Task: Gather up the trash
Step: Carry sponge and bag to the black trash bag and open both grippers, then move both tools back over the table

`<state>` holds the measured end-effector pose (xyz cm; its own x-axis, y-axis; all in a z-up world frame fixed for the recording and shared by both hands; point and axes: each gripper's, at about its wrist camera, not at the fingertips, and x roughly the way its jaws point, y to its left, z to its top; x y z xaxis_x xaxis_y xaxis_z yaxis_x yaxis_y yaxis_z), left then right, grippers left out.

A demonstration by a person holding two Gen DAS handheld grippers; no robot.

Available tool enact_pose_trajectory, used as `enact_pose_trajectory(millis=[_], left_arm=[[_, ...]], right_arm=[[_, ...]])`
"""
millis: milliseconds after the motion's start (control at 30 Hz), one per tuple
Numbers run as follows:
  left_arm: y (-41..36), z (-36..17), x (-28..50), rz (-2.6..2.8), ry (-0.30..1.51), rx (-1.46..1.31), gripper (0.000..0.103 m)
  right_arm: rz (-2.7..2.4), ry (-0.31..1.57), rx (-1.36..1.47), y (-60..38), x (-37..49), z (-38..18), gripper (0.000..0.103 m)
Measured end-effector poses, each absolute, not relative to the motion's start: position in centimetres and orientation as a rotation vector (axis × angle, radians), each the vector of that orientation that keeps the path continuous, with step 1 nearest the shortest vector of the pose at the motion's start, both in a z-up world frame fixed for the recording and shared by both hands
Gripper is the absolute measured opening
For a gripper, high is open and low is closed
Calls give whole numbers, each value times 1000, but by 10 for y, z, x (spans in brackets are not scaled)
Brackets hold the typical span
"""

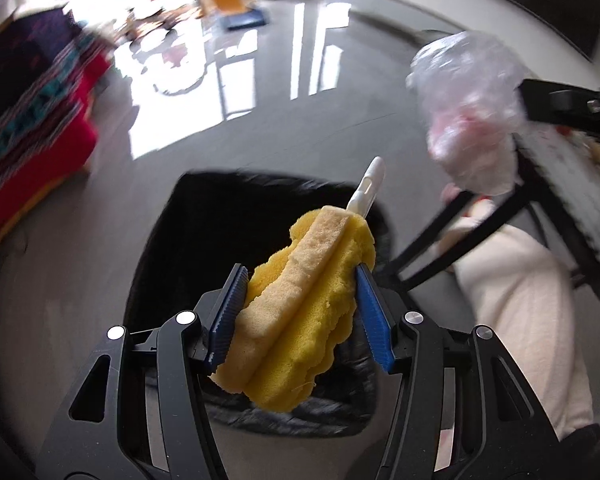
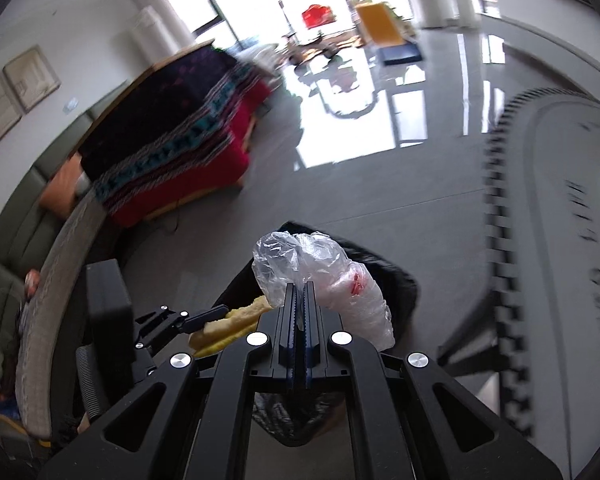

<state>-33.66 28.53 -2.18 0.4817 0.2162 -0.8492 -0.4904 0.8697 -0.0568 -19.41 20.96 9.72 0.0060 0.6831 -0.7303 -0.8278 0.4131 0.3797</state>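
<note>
Above the black bin bag (image 1: 204, 216) on the floor, the left tongs (image 1: 300, 316) are squeezing a yellow sponge brush (image 1: 300, 312) across its soft, springy body; the right tongs (image 2: 299, 320), fully closed, are pinching a crumpled clear plastic bag (image 2: 320, 276), light and slippery. Red print on the bag is unreadable, as is lettering on the nearby worktop (image 2: 560, 208).

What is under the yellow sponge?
Below the yellow sponge, held by the left gripper, is a black trash bag, open on the grey floor. The sponge hides most of the bag's inside.
</note>
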Motion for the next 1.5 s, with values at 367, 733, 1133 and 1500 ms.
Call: enact_pose_trajectory(millis=[367,733,1133,1500], left_arm=[[312,-25,-365,574,903,-438,97],[273,-18,-327,462,936,-310,97],[213,26,-236,275,897,-199,97],[154,51,-154,113,882,-104,97]], right_arm=[[1132,983,-189,225,-196,92,75],[1051,957,-103,172,-168,94,75],[878,871,-49,85,-108,119,75],[696,852,23,12,-34,128,75]])
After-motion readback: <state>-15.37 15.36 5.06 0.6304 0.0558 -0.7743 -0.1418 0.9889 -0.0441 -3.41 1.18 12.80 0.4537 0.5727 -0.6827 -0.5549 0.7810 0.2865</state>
